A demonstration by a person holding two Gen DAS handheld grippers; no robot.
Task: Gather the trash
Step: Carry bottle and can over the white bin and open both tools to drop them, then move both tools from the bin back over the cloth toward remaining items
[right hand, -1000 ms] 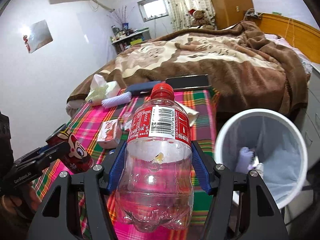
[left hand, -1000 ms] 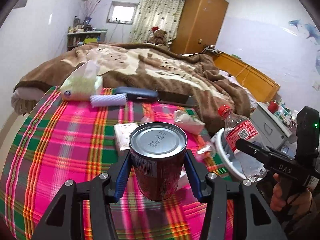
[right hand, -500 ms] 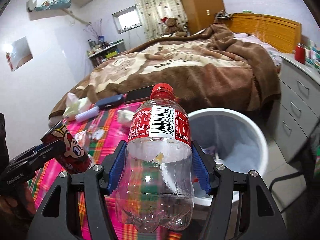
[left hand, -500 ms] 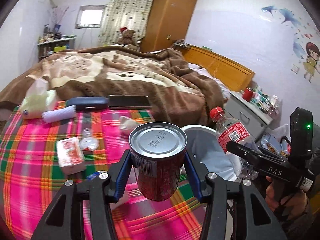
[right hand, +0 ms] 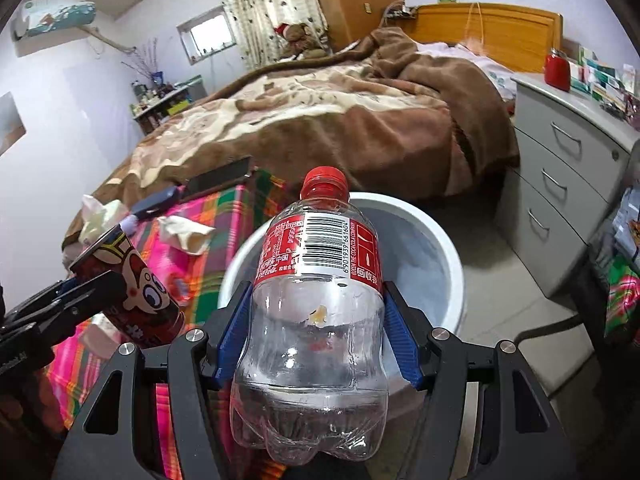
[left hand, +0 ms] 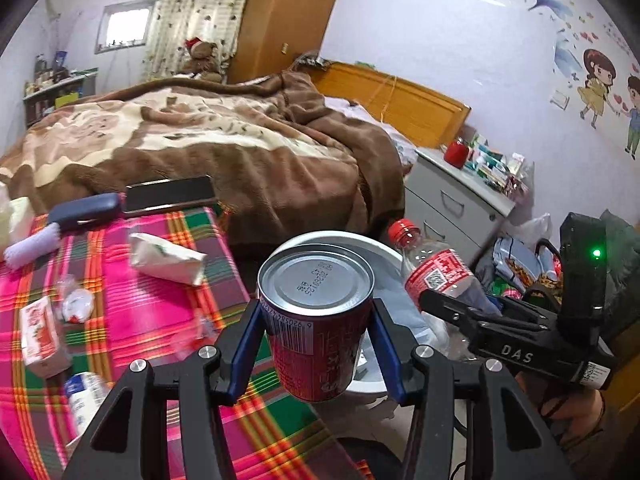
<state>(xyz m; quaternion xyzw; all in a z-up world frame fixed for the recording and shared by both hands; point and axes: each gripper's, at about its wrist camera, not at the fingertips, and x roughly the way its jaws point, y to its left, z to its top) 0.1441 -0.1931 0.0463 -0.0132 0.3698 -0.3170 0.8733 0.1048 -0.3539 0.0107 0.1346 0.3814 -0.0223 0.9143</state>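
My left gripper (left hand: 316,344) clamps a red drink can (left hand: 316,320) and my right gripper (right hand: 316,336) a clear plastic bottle (right hand: 316,300), both by the round white bin (right hand: 444,248). Neither is dropped yet; a crumpled wrapper (left hand: 166,258) and small carton (left hand: 40,330) remain on the plaid cloth (left hand: 160,320).

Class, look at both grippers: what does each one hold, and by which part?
The left gripper clamps a red drink can by its side wall. The right gripper clamps an empty plastic bottle at its waist, below the red label.
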